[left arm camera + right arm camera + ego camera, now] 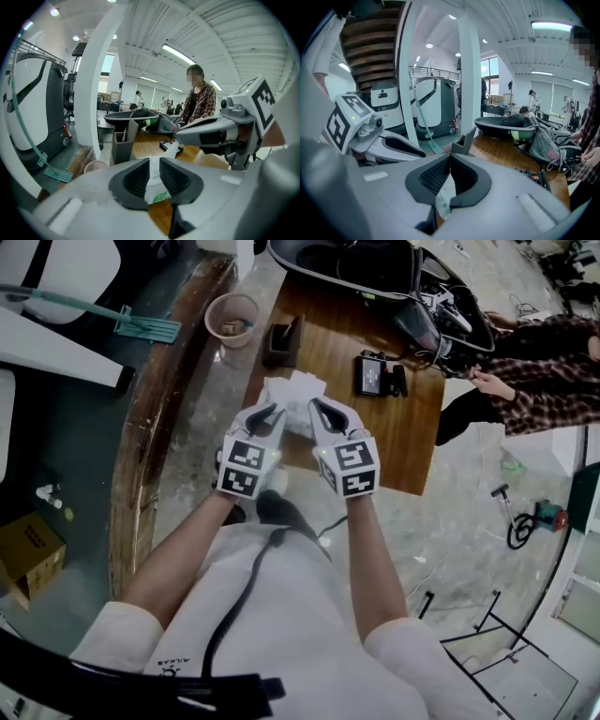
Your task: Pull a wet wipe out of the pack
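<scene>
Both claws hold the white wet wipe pack [292, 395] in the air above the near left corner of the wooden table [398, 451]. The left gripper [154, 169] is clamped on the pack's body, with white film and green print showing between its pads. The right gripper [450, 169] is pinched fully closed on a thin white sheet [444, 199] with small green marks. Whether that is the pack's flap or a wipe, I cannot tell. To do this step well, the 2 claws should pull apart along 1 straight line, the left acting as a steady anchor and the right drawing slowly away from the opening. A jerk would likely tear the sheet or drag several wipes out over the table.
</scene>
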Demonstrator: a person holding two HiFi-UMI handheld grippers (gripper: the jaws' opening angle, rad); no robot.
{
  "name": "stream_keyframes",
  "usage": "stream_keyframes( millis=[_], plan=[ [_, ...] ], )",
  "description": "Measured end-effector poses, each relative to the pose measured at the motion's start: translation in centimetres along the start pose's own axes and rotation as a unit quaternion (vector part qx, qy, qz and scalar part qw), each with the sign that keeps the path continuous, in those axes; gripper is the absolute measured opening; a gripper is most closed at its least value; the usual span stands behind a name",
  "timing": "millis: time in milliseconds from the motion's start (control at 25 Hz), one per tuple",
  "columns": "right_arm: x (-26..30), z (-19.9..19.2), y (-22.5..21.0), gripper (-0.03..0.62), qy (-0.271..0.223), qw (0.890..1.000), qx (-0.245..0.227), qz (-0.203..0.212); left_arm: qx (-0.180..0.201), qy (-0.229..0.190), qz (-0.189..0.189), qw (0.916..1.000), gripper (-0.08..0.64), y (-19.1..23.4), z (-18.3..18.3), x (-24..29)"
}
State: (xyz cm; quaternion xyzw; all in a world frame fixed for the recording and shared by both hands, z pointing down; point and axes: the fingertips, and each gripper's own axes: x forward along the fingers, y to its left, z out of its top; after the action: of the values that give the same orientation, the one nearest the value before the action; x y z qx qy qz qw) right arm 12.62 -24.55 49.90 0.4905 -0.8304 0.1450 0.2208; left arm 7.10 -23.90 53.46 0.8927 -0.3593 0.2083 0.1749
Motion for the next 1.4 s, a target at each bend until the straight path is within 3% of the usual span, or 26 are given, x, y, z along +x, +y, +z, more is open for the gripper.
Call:
stream_keyframes(
  millis=[1400],
  plan=[
    [-9.1,7.3,3.5,0.011,-0.127,0.99,-0.025,-0.052,0.043,-0.079,-0.031,0.9955,0.074,-2.6,5.7,-8.0]
  ],
)
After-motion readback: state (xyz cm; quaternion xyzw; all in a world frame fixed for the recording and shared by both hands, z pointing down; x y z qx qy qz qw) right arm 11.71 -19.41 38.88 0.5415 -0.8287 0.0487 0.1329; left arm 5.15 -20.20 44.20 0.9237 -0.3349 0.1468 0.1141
